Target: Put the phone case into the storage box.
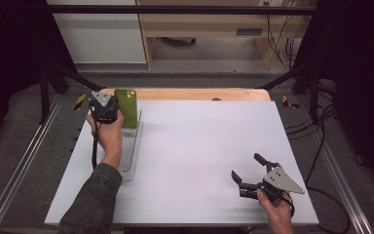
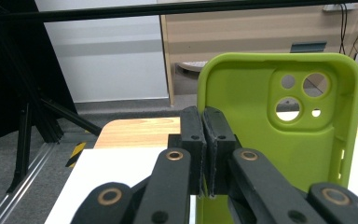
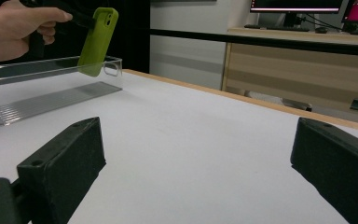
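My left tool (image 1: 108, 111) pinches the green phone case (image 1: 127, 108) by its side wall, above the far end of the clear tray (image 1: 132, 161). I judge it light, flexible, prone to twist. My right tool (image 1: 248, 174) stands wide, well apart.

1 phone case (image 1: 126, 107), 1 clear tray (image 1: 130, 146), 2 tools

Black two-fingered grippers (image 1: 243, 176) with brass-ringed pivots, grey three-cornered top plates, black cables; dark olive sleeve (image 1: 90, 202).
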Motion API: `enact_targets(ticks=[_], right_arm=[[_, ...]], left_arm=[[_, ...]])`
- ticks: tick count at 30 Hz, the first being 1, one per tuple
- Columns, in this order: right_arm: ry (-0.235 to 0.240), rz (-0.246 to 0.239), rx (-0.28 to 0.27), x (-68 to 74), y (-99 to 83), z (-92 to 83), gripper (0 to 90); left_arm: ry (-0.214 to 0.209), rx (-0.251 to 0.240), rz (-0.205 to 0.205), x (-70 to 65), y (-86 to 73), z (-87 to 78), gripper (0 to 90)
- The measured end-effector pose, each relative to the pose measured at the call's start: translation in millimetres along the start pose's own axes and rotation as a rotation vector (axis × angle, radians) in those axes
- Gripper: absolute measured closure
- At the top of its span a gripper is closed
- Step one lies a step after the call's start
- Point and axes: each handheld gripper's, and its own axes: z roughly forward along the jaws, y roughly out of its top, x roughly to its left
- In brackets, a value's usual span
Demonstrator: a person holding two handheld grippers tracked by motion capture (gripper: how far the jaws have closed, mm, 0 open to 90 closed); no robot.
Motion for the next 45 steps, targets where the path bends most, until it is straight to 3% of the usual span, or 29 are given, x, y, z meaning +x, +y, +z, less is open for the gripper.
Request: enact_targets(ticks=[45], right_arm=[[-0.005, -0.002, 0.003, 1.2, -0.5, 1.3, 2.7]], left_arm=[[-0.004, 0.024, -0.006, -2.5, -7.9, 11.1, 87.2]])
